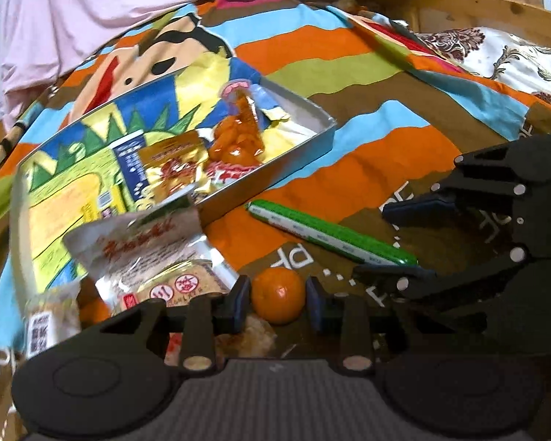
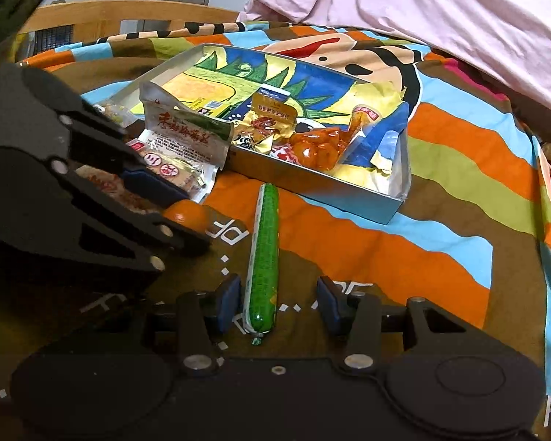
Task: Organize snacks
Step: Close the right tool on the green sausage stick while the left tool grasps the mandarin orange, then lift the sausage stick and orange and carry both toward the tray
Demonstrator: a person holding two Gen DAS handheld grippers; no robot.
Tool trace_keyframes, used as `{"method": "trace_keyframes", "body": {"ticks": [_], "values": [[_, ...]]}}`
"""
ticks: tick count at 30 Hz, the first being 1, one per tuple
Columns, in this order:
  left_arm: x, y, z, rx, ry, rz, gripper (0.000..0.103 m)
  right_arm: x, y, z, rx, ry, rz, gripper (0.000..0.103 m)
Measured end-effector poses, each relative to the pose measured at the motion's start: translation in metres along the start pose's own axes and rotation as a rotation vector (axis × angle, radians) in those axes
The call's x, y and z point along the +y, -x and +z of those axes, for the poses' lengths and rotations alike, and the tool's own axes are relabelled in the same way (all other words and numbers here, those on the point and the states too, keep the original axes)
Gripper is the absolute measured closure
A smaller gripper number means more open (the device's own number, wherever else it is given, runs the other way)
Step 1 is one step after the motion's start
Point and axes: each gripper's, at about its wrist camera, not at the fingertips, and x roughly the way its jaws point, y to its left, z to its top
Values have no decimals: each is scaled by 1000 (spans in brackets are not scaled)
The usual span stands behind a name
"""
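Tangerine [image 1: 278, 294] between spread left claw [image 1: 277, 303] pads, ungripped; green sausage [image 2: 263, 257] between wide-open right claw [image 2: 279, 303] pads.

red Chinese characters on silver packet [image 2: 187, 136], unreadable

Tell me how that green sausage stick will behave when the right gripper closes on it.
The green sausage stick is a long round tube, so it probably rolls sideways if nudged. Its glossy wrapper looks slippery. The right gripper straddles one end only, so the far end may droop or swing.

Orange tangerine [image 1: 278, 294], green sausage stick [image 2: 263, 257], multicoloured striped cartoon blanket [image 2: 440, 198], pink sheet [image 2: 422, 0].
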Motion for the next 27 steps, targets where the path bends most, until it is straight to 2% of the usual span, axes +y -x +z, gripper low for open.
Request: {"method": "trace_keyframes", "body": {"ticks": [3, 13, 22, 23, 25, 27], "values": [[1, 2, -2, 22, -11, -3, 68, 0, -1, 0, 0, 3, 9, 64], [-5, -6, -1, 62, -104, -6, 67, -5, -9, 1, 29, -21, 40, 62], [-4, -10, -1, 74, -89, -13, 68, -5, -8, 0, 29, -18, 42, 63], [-4, -9, -1, 71, -82, -9, 69, -5, -7, 0, 27, -17, 45, 65], [-5, -6, -1, 67, -65, 5, 69, -2, -6, 0, 21, 3, 55, 79], [-8, -2, -1, 63, -45, 25, 69, 3, -3, -1, 15, 34, 41, 83]]}}
